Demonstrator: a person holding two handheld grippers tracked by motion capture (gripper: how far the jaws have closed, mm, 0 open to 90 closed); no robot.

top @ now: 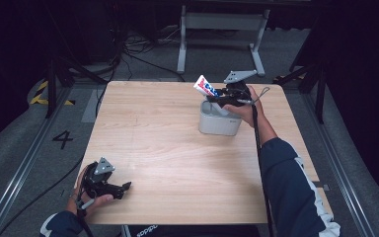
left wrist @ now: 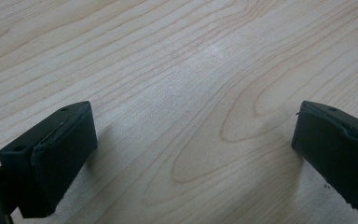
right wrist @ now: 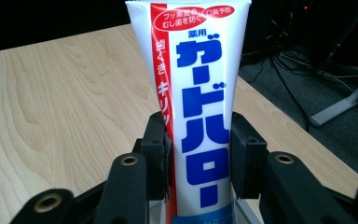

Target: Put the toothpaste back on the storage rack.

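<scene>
The right gripper [top: 220, 93] is at the far right part of the wooden table [top: 177, 148], held just above a small grey cup [top: 219, 120]; its jaws are clamped on a white toothpaste tube [top: 205, 87] w/ blue & red lettering; in the right gripper view the tube [right wrist: 193, 93] stands up between the two black pads [right wrist: 156, 154], which press on both its sides, red stripe down one edge, big blue characters down the middle; the crimped flat end points up & away from the hand, tilted toward the table's far left in the high view; the tube's lower end sits at the cup's mouth, can't tell if it touches the rim or the inside; the cup stands upright, well apart from the table edges; the left gripper [top: 109, 185] lies low at the near left corner of the table, hand around it; in the left gripper view its jaws stand wide apart w/ bare wood grain [left wrist: 191, 93] between them, nothing held; a dark sleeve [top: 291, 192] w/ white trim runs from the bottom right up to the right hand
</scene>
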